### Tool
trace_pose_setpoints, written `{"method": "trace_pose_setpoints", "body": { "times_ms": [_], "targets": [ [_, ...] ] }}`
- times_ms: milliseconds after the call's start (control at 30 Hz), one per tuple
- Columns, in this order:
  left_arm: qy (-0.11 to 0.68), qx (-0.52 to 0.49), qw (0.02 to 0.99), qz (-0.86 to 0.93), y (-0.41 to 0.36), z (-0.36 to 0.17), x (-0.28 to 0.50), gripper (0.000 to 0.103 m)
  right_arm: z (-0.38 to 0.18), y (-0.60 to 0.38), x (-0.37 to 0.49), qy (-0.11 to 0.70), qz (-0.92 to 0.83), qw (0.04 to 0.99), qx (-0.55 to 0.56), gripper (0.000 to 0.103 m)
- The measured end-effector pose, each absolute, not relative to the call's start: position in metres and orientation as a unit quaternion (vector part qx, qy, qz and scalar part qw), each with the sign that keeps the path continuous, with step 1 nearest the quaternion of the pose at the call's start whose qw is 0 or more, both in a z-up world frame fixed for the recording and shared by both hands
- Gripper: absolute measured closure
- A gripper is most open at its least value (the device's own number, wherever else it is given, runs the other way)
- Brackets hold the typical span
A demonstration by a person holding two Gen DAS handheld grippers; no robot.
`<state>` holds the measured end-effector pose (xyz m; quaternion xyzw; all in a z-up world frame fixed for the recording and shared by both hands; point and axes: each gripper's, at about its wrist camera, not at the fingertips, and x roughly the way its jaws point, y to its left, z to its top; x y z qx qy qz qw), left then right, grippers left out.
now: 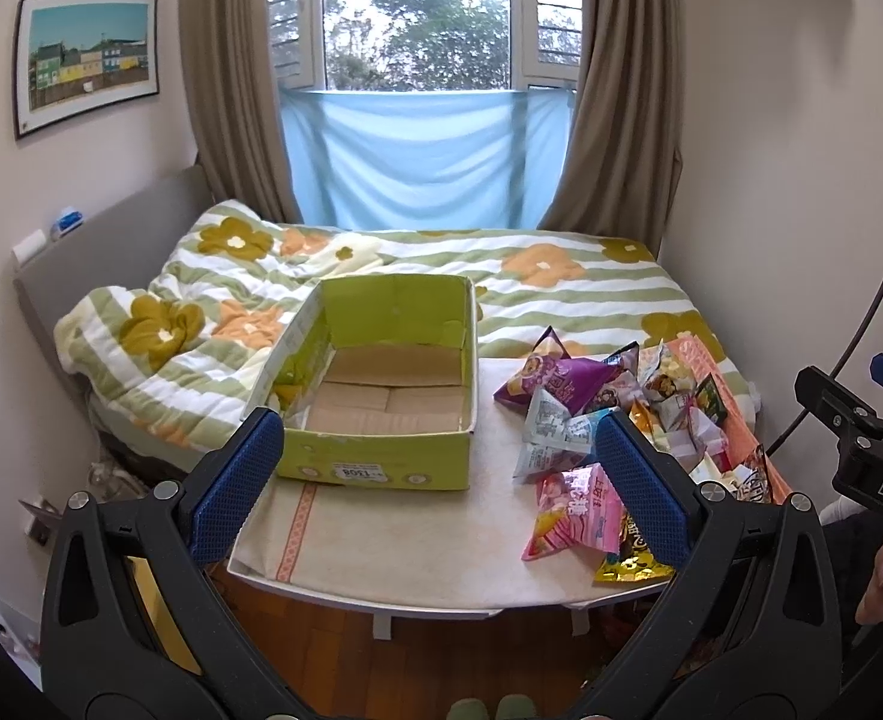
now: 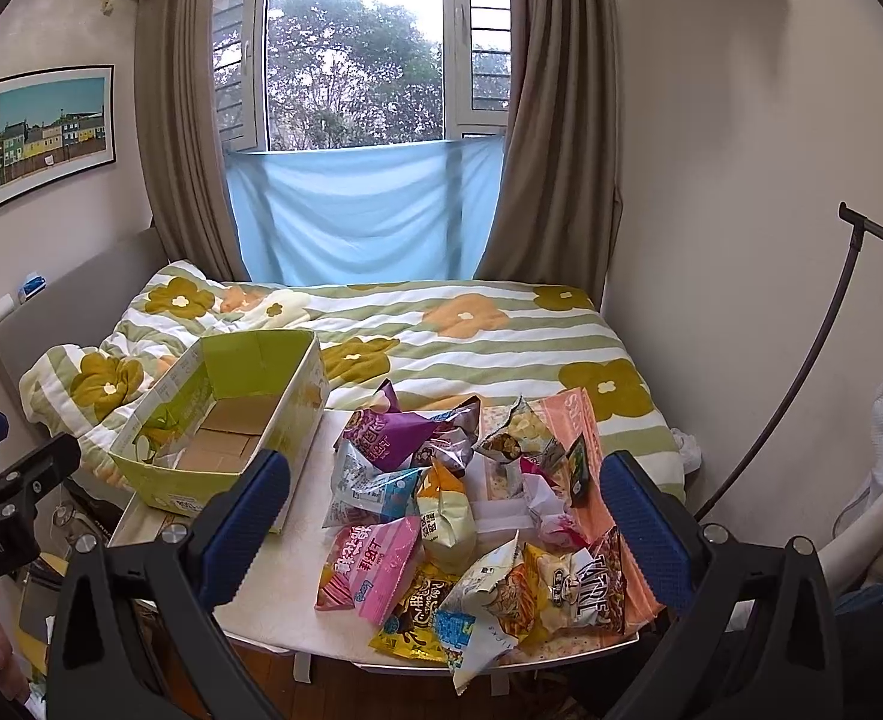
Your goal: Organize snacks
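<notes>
A green box (image 1: pixel 381 384) (open-topped, only cardboard showing inside) is set on the left part of a small table (image 1: pixel 417 552) beside the bed (image 1: pixel 501 276), and the snacks (image 2: pixel 441 516) are heaped on the table's right part, just beside the box. The left gripper (image 1: pixel 441 480) is held above the table's near edge with its jaws spread wide and nothing between them. The right gripper (image 2: pixel 444 522) is held likewise over the heap, jaws wide apart and empty.

green box (image 1: pixel 375 462), pink snack bag (image 2: pixel 375 558), flower-striped quilt (image 2: pixel 501 330).
</notes>
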<state>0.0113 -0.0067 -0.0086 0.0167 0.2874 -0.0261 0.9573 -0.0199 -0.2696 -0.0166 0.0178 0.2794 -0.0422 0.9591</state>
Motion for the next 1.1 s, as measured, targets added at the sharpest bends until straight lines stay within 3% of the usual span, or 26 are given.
{"method": "trace_pose_setpoints", "body": {
  "times_ms": [1100],
  "targets": [
    [0.317, 0.011, 0.946, -0.065, 0.000, -0.017, 0.031, 0.000, -0.018, -0.271, -0.015, 0.283, -0.050, 0.958, 0.021, 0.000]
  ]
}}
